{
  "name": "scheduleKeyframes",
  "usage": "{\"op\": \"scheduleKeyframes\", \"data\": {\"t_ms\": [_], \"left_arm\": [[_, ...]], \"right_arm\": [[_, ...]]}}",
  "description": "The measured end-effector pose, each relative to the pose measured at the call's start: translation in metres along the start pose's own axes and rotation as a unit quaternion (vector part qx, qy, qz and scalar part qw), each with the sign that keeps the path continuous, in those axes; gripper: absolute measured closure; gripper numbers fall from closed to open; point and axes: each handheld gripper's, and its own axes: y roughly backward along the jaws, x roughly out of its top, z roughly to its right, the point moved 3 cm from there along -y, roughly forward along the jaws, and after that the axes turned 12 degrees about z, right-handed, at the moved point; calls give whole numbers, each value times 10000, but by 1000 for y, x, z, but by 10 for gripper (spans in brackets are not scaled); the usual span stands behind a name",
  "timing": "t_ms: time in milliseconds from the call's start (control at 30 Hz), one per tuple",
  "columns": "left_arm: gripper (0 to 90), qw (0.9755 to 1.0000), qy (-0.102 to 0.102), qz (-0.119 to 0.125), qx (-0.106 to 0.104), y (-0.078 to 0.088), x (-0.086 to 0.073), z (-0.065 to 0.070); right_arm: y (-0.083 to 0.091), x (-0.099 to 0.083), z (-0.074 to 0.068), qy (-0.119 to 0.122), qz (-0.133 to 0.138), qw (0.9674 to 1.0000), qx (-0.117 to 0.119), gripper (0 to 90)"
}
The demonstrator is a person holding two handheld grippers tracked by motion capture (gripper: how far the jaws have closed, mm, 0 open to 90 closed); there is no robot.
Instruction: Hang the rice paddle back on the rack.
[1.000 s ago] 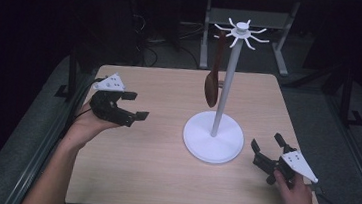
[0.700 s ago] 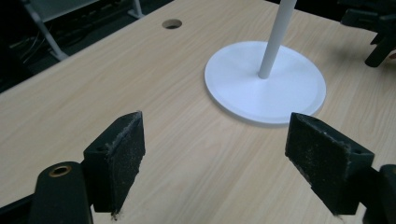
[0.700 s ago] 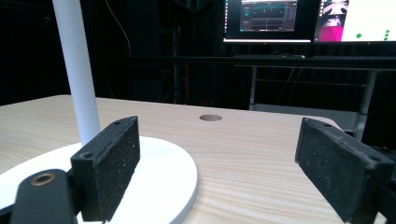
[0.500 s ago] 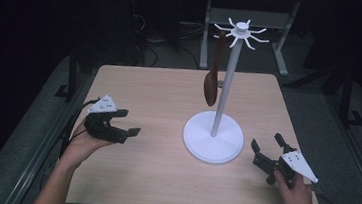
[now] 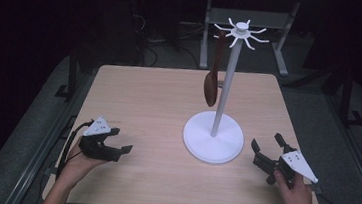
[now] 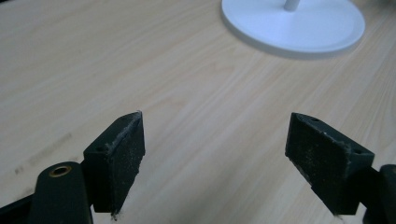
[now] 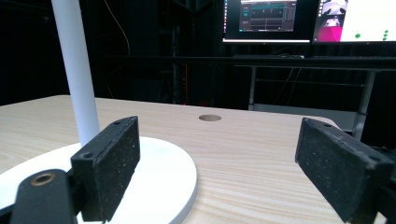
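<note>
A white stand (image 5: pixel 221 91) rises from a round base (image 5: pixel 212 144) on the wooden table (image 5: pixel 149 99), with a ring of hooks at its top. A brown wooden spoon (image 5: pixel 211 85) hangs from one hook, bowl down, left of the pole. My left gripper (image 5: pixel 121 140) rests low at the table's near left, open and holding nothing; its view has both jaws wide apart (image 6: pixel 215 116) over bare wood, the base (image 6: pixel 294 28) farther off. My right gripper (image 5: pixel 266 142) stands open just right of the base; its view (image 7: pixel 219 122) shows the pole (image 7: pixel 74 70) and base (image 7: pixel 159 177) close on the left.
A round cable hole (image 7: pixel 209 117) sits in the tabletop beyond the right gripper. Lit monitors (image 7: pixel 266 21) and a metal desk frame (image 5: pixel 247 23) stand behind the table. The surroundings are dark, with a grey floor either side.
My left gripper has moved back toward the table's near left edge and down close to the surface, still open. The right gripper, stand and spoon have stayed put.
</note>
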Motion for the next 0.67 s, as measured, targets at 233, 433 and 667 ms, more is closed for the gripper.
{"op": "scheduleKeyframes", "data": {"t_ms": [233, 433, 667], "left_arm": [[190, 9991, -110, -341, 233, 7, -27, 1], [188, 9980, -63, -576, 260, 17, -51, 2], [179, 9983, -46, -523, 261, 17, -52, -4]], "right_arm": [[0, 0, 0, 2, -1, 10000, 0, 135], [0, 0, 0, 8, -1, 10000, 4, 135], [0, 0, 0, 14, 0, 10000, -2, 135]]}}
